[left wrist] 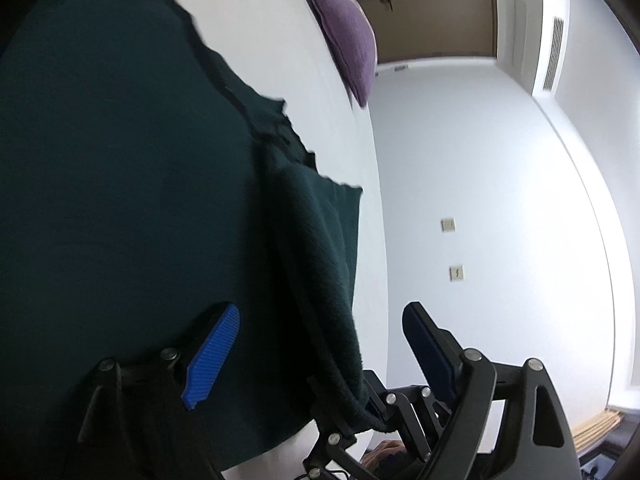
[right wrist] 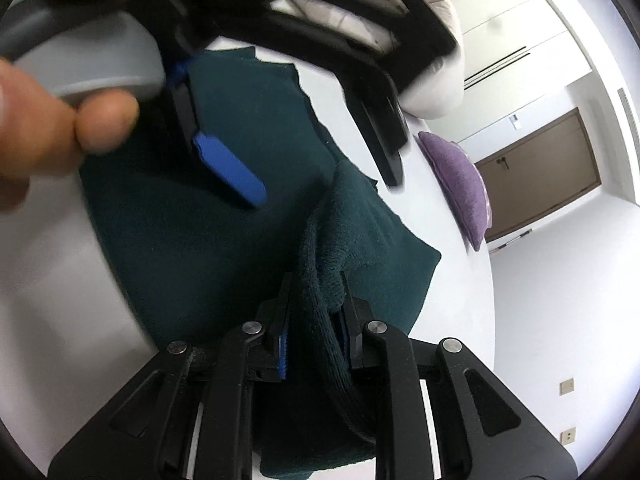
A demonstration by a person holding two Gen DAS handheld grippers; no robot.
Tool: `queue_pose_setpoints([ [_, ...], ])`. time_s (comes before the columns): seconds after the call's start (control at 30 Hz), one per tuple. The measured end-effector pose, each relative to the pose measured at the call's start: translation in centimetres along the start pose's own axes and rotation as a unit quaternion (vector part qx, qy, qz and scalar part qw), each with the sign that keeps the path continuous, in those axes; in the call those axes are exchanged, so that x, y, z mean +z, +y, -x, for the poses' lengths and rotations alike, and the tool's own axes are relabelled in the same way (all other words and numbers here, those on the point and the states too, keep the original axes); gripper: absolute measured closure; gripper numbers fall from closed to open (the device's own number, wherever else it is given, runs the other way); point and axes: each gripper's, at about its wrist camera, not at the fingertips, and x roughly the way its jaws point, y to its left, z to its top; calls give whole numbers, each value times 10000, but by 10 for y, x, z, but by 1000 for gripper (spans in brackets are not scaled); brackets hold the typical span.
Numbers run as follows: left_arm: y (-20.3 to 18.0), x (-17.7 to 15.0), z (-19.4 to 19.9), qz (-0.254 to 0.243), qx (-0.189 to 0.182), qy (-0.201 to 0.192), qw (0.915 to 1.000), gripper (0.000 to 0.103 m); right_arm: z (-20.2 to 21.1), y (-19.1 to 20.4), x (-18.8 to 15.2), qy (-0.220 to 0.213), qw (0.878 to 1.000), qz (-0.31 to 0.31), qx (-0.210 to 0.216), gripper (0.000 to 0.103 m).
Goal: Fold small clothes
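A dark green knit garment lies on a white table. It also shows in the right wrist view. My left gripper is open; its blue pads stand wide apart, with a raised fold of the garment between them. In the right wrist view the left gripper hovers over the cloth with its blue pad above the fabric. My right gripper is shut on a bunched edge of the garment and lifts it off the table.
A purple cushion lies on the far side of the table, also seen in the right wrist view. A white pillow sits behind it. A brown door and white walls lie beyond. A hand holds the left gripper's grey handle.
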Motion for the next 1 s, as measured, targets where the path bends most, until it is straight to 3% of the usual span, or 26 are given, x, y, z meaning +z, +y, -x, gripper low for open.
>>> queue_pose_setpoints([
  [0.1, -2, 9, -16, 43, 8, 199, 9998, 31, 10, 6, -6, -119, 9999, 58, -5, 84],
  [0.27, -6, 18, -37, -70, 249, 497, 9984, 82, 15, 6, -18, -242, 9995, 3, 205, 81],
  [0.3, -3, 16, -35, -73, 303, 495, 9983, 88, 19, 9, -20, -272, 9992, -90, 288, 78],
  [0.5, 6, 15, -26, -46, 353, 373, 9987, 90, 41, -1, -49, -447, 9957, -594, 557, 59],
  [0.77, -16, 17, 8, -419, 441, 251, 9978, 91, 87, -3, -75, -986, 9871, -1043, 709, 55],
  [0.93, -11, 35, 50, -458, 558, -79, 9974, 91, 110, -34, -74, -1479, 9688, -1633, 1132, 55],
  [1.0, -6, 43, 69, -470, 618, -156, 9969, 91, 102, -55, -77, -1442, 9588, -2064, 1319, 54],
])
